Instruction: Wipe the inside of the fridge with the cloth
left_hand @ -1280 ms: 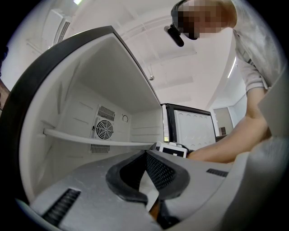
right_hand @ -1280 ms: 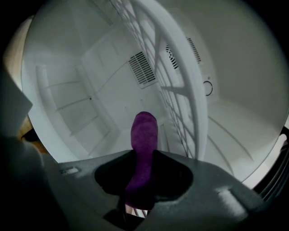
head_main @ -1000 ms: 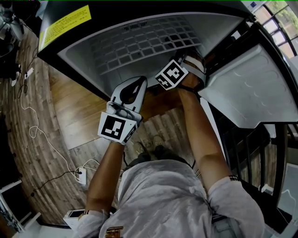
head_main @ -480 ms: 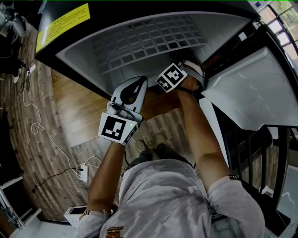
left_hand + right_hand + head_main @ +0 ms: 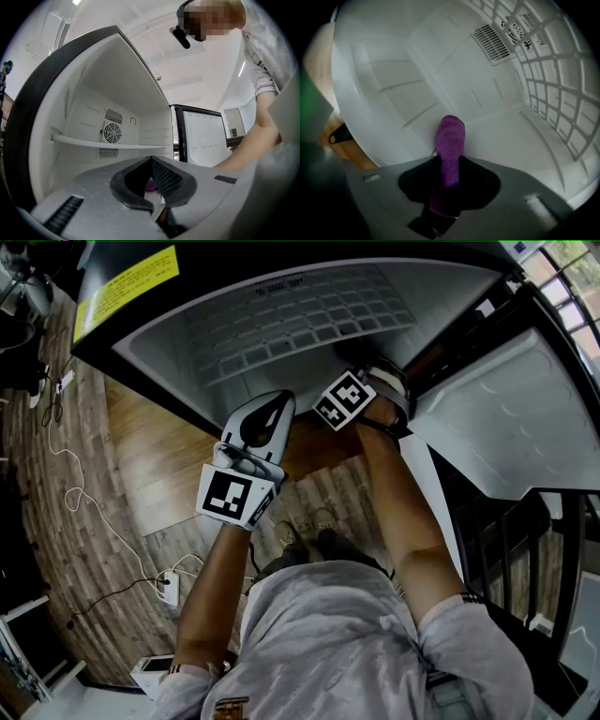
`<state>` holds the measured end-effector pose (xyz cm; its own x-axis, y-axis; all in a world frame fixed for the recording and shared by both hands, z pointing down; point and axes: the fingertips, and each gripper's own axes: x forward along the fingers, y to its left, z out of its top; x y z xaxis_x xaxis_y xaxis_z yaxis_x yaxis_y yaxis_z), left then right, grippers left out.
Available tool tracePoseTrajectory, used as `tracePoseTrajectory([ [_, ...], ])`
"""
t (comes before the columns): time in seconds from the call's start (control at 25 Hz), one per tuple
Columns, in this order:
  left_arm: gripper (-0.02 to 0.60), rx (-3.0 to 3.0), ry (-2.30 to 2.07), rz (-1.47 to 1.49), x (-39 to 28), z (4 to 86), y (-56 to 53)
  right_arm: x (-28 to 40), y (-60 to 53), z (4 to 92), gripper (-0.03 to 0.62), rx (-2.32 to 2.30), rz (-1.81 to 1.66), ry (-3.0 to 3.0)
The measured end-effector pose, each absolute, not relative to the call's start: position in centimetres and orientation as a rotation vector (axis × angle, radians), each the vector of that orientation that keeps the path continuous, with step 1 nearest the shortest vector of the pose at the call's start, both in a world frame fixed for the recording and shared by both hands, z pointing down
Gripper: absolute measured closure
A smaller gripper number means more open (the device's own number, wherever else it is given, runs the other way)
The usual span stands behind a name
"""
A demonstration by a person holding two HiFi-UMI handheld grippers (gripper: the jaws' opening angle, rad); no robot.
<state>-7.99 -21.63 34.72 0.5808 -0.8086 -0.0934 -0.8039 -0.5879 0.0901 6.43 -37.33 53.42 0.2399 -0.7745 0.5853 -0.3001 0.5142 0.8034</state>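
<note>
right gripper [image 5: 450, 158] pinches a likely soft, limp purple cloth [image 5: 451, 133] by its fold, tip at 12 o'clock toward the fridge [image 5: 440, 70] wall; left gripper [image 5: 151, 160] pressed together.

I stand on the wooden floor [image 5: 141, 474], feet [image 5: 302, 535] at frame centre, with the fridge [image 5: 159, 357] across the top and a white cable [image 5: 89, 507] and power strip [image 5: 166, 589] lower left.

One fridge [image 5: 169, 357], one cloth [image 5: 450, 140], two tongs [image 5: 151, 160] [image 5: 449, 158]
</note>
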Motion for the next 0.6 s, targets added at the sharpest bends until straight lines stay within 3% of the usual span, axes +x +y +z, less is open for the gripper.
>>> tracePoseTrajectory([
  [0.6, 0.581, 2.788, -1.386, -0.229, -7.2, 33.8, -20.7, 5.9, -33.8, 45.9, 0.479, 1.216, -0.544, -1.389],
])
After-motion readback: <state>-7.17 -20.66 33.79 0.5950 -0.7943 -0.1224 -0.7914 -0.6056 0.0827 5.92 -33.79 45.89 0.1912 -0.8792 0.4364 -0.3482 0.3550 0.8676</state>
